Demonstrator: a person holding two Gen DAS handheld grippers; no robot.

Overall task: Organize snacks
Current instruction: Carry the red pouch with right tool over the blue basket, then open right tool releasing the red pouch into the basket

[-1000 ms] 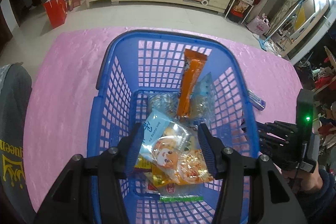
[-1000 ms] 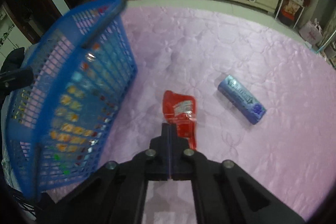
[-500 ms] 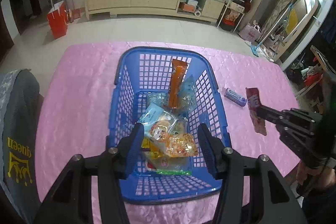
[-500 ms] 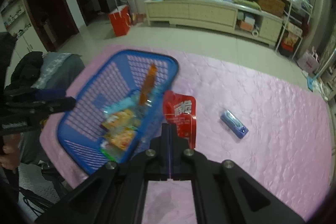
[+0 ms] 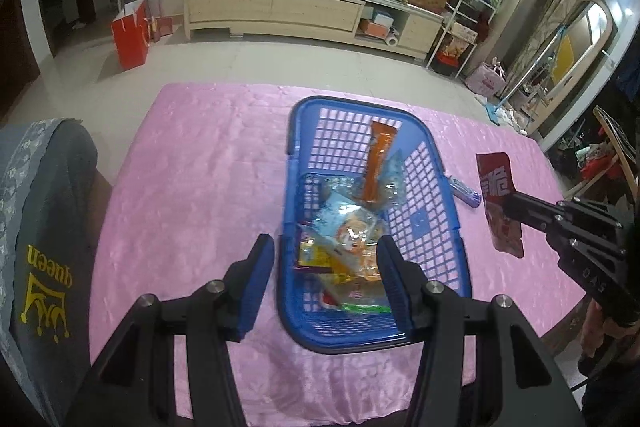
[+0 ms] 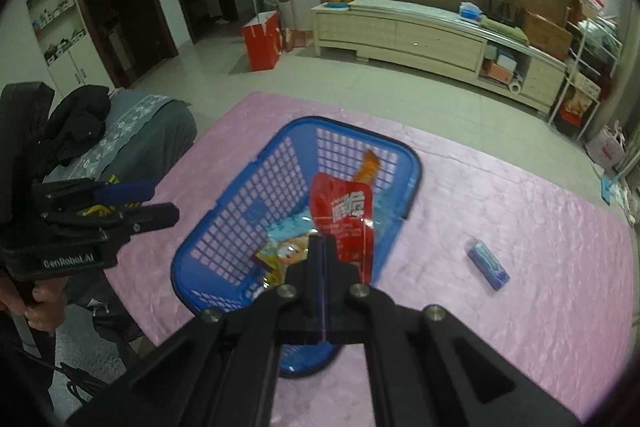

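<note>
A blue plastic basket [image 5: 434, 183] [image 6: 240, 211] stands on the pink tablecloth and holds several snack packets, among them an upright orange stick pack [image 5: 378, 163]. My right gripper [image 6: 322, 247] is shut on a red snack packet [image 6: 346, 215] and holds it in the air over the basket's right side; it also shows in the left wrist view [image 5: 500, 203]. My left gripper [image 5: 324, 283] is open and empty, raised above the basket's near end. A purple-blue candy pack [image 6: 488, 265] [image 5: 464, 191] lies on the cloth right of the basket.
A grey chair back with a "queen" cushion [image 5: 40, 247] stands at the table's left edge. The pink tablecloth [image 5: 192, 163] stretches left of the basket. A cream sideboard [image 5: 288, 11] and a red bag [image 5: 130, 33] stand across the room.
Both grippers have risen well above the table. My right gripper has lifted the red packet off the cloth and carried it left over the basket. The left gripper stays open.
</note>
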